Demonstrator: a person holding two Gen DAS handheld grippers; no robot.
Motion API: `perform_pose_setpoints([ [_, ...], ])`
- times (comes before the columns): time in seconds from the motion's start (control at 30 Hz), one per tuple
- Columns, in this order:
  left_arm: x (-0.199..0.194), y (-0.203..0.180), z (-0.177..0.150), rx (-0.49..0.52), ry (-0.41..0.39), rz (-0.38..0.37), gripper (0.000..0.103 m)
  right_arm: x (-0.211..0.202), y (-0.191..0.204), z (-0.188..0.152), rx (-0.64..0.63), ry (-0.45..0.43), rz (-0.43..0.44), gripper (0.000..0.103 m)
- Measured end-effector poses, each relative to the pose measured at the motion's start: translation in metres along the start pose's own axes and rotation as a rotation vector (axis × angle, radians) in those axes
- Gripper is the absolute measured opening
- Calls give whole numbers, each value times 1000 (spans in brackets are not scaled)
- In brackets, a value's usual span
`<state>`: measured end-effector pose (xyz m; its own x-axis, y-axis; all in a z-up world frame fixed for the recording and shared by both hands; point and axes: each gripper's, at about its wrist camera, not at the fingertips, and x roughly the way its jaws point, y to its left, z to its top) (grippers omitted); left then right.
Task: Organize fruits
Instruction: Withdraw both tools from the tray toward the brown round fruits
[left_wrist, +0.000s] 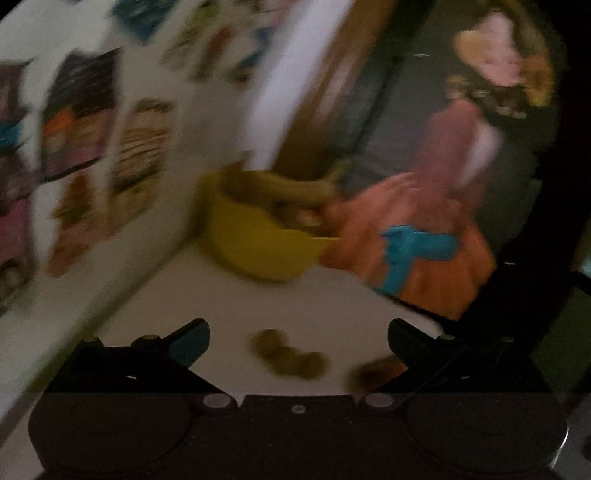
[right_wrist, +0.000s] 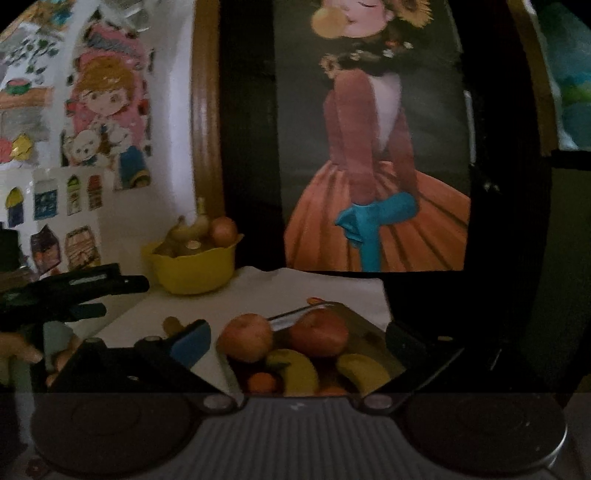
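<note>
Two apples (right_wrist: 245, 341) lie at the back of a shiny metal tray (right_wrist: 354, 319) on the white-covered table (right_wrist: 258, 291), just ahead of the right gripper (right_wrist: 297, 345), with two bananas (right_wrist: 295, 369) in front of them and at least one small orange (right_wrist: 262, 382) at the near edge; a second orange patch beside it is too hidden to count. One yellow bowl (right_wrist: 194, 271) stands near the wall, heaped with about four brownish fruits (right_wrist: 201, 230), though they overlap. Both tools stand spread wide with nothing between their fingers, and the left gripper (left_wrist: 297, 341) hovers over two or three small dark blurred fruits (left_wrist: 290, 354) on the cloth. Judging by looks, the apples are firm, smooth and fairly heavy, best pinched across the widest part; the bananas are softer and bruise easily, so take them gently mid-length across the narrow side. The small orange is light, likely to roll, and wants a centred grip.
</note>
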<state>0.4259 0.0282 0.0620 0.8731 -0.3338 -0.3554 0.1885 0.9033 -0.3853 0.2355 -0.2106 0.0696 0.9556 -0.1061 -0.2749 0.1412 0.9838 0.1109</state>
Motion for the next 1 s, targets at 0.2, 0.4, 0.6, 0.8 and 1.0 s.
perform_pose_setpoints([
  [0.2,17,4,-3,53,48,93,102,15,37,3,-60,26,64,103],
  [0.4,22,6,-8,98,67,137,102,37,73,1,-188,64,122,103],
  [0.6,34,11,-11,106,117,157,102,63,95,-1,-324,114,187,103],
  [0.8,48,20,-3,66,144,102,102,97,98,0,-388,162,268,103],
  [1.0,72,33,6,15,199,96,102,129,100,1,-470,188,347,103],
])
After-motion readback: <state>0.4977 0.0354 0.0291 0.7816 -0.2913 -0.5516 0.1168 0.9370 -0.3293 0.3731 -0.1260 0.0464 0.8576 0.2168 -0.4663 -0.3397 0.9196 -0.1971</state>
